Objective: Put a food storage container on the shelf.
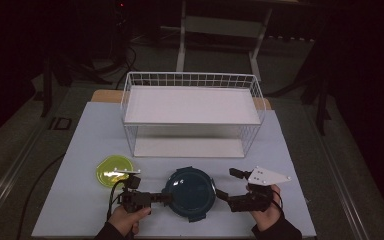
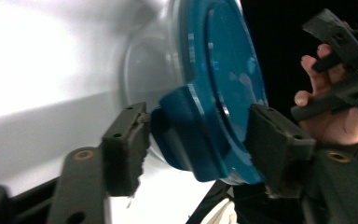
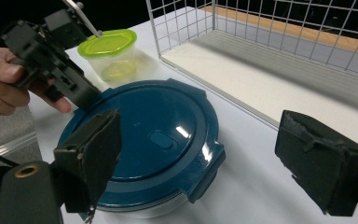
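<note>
Now, left tongs (image 1: pixel 159 197): lying level at the left edge of the blue-lidded container (image 1: pixel 190 192), jaws half spread and straddling a side latch of its lid; in the left gripper view the latch is sitting between the two pads, though whether both pads are pressing on it I cannot tell.
Right tongs (image 1: pixel 225 183): hovering just right of the container, jaws standing wide apart with nothing between them; in the right gripper view the lid is lying ahead of the left jaw.
Hands: each is gripping its tongs from the near edge of the table (image 1: pixel 80 150), dark sleeves showing.
Blue-lidded container: sitting flat on the table between the two tongs, lid on, near the front edge.
Green-lidded tub (image 1: pixel 114 170): standing behind the left tongs, just left of the container.
Wire basket (image 1: pixel 130 95): resting at the far half of the table, a white shelf inside, well behind the container.
</note>
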`<state>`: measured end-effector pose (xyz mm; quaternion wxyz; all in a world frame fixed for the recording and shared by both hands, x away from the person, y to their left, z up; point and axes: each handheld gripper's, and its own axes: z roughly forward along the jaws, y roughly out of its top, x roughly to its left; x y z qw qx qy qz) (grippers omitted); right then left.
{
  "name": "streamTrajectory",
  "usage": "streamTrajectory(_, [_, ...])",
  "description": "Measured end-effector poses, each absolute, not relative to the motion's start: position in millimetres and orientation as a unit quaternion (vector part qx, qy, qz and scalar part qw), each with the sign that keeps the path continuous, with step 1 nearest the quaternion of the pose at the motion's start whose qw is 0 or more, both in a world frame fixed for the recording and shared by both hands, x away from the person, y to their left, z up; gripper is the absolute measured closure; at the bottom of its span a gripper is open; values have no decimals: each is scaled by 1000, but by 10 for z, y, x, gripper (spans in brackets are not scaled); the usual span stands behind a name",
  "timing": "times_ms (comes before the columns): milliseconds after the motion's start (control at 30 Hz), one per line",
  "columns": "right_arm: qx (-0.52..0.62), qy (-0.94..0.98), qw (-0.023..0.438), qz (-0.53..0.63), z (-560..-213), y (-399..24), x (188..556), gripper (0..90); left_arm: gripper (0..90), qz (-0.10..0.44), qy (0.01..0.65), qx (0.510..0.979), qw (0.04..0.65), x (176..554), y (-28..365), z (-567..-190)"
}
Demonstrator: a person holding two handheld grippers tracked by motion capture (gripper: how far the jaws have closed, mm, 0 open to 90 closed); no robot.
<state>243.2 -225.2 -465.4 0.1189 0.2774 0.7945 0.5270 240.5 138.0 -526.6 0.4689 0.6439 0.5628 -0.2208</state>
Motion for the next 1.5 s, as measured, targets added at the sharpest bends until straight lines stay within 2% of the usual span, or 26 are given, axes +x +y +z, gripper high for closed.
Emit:
streamTrajectory(33, [277, 795, 119, 527, -4654, -2252, 2432, 144, 400, -227, 568, 637, 469, 2410, 1384, -5282])
streamTrajectory(100, [278, 794, 118, 528, -4655, -2256, 2433, 144, 476, -231, 573, 634, 465, 2417, 1386, -5307])
streamTrajectory(367, [278, 790, 105, 537, -4664, -2275, 2450, 147, 495, -260, 563, 626, 472, 2461, 1402, -5377])
streamTrajectory(567, [291, 796, 97, 522, -4672, -2304, 2473, 143, 507, -262, 563, 627, 470, 2473, 1401, -5368])
streamTrajectory(733, [303, 805, 70, 506, -4732, -2277, 2479, 111, 510, -233, 530, 662, 475, 2461, 1355, -5291])
streamTrajectory(767, [309, 805, 49, 505, -4774, -2267, 2480, 99, 519, -226, 519, 673, 477, 2455, 1343, -5259])
streamTrajectory(867, [317, 805, 39, 500, -4812, -2259, 2489, 102, 524, -219, 507, 682, 480, 2450, 1334, -5243])
streamTrajectory(900, [329, 800, 17, 502, -4842, -2284, 2516, 153, 526, -215, 496, 689, 482, 2449, 1330, -5233])
streamTrajectory(933, [329, 800, 17, 502, -4842, -2284, 2516, 153, 527, -215, 496, 689, 482, 2449, 1330, -5233])
streamTrajectory(967, [338, 797, 1, 500, -4864, -2323, 2548, 241, 528, -213, 493, 691, 483, 2445, 1329, -5230])
streamTrajectory(1033, [347, 794, -14, 499, -4885, -2363, 2572, 312, 532, -207, 478, 701, 487, 2425, 1328, -5215])
streamTrajectory(1133, [348, 792, -25, 501, -4898, -2378, 2580, 339, 535, -207, 476, 703, 487, 2417, 1327, -5209])
streamTrajectory(1167, [346, 791, -53, 502, -4938, -2395, 2595, 443, 537, -204, 468, 708, 488, 2406, 1330, -5203])
streamTrajectory(1300, [351, 786, -92, 500, -5011, -2404, 2630, 474, 540, -202, 452, 719, 489, 2401, 1333, -5192])
streamTrajectory(1500, [349, 784, -123, 498, -5046, -2389, 2651, 539, 548, -201, 436, 725, 493, 2384, 1335, -5188])
